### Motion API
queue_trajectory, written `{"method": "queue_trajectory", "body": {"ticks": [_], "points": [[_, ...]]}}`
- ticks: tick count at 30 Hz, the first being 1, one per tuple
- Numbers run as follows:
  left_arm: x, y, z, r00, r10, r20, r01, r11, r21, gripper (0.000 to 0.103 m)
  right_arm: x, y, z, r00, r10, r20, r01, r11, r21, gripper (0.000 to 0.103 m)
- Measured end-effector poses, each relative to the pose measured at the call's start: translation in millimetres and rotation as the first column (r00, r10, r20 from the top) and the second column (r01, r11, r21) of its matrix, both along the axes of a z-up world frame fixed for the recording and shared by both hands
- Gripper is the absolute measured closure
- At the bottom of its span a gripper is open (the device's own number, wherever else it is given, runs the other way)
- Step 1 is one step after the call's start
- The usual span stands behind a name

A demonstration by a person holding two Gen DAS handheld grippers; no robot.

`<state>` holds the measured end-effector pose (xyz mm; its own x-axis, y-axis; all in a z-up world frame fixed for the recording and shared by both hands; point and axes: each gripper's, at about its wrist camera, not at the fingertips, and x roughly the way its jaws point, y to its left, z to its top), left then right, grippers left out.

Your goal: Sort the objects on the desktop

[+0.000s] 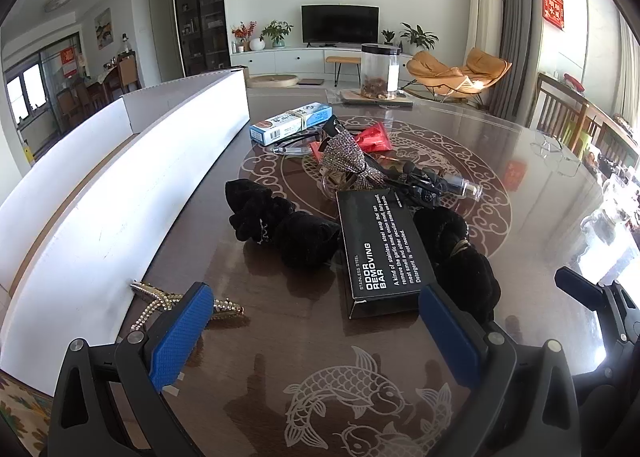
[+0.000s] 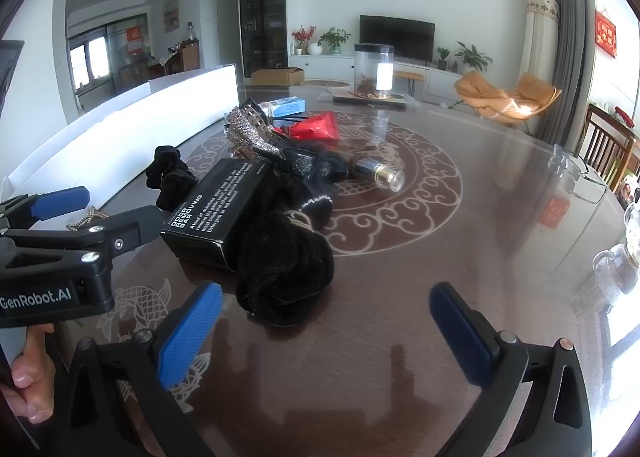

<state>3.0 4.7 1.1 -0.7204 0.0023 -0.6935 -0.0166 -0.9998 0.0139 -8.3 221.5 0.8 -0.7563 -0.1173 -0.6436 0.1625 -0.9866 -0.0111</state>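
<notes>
Left tool [image 1: 316, 331] and right tool [image 2: 326, 331] both stood wide apart, empty, above counter [image 2: 400, 297]; black box [image 1: 382, 247] between scrunchies.

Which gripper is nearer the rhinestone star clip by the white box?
Left. The left gripper hovers open with its left finger right over the star clip. The right gripper sits farther right, in front of the black scrunchie.

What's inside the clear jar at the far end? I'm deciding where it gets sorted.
The jar with its dark lid holds a low heap of brownish bits at the bottom; the rest looks empty. A white label hides part of one side. What the bits are is too small to tell.
</notes>
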Motion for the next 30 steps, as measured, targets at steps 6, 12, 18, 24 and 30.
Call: {"method": "queue_trajectory", "body": {"ticks": [6,12,18,24,30], "points": [[-0.5,1.1,-0.9,1.0,-0.002,-0.002,0.002,1.0,-0.003,0.0,-2.4,0.5,-5.5,1.0,0.001,0.007,-0.001,1.0,-0.007,0.0],[-1.1,0.8,-2.0,1.0,-0.003,-0.002,0.003,1.0,-0.005,0.0,-2.6,0.9,-5.4,1.0,0.002,0.01,-0.002,1.0,-0.01,0.0],[-1.0,0.9,-1.9,1.0,-0.004,-0.002,0.004,1.0,-0.004,0.0,-2.8,0.9,-5.2,1.0,0.003,0.011,-0.003,1.0,-0.011,0.0],[-0.7,1.0,-1.6,1.0,-0.002,-0.005,0.002,1.0,-0.001,0.0,-2.9,1.1,-5.3,1.0,0.004,0.015,-0.003,1.0,-0.013,0.0],[-3.2,3.2,-3.9,1.0,-0.009,0.004,0.009,1.0,-0.004,0.0,-3.5,1.1,-6.0,1.0,0.005,0.02,-0.004,1.0,-0.005,0.0]]}}
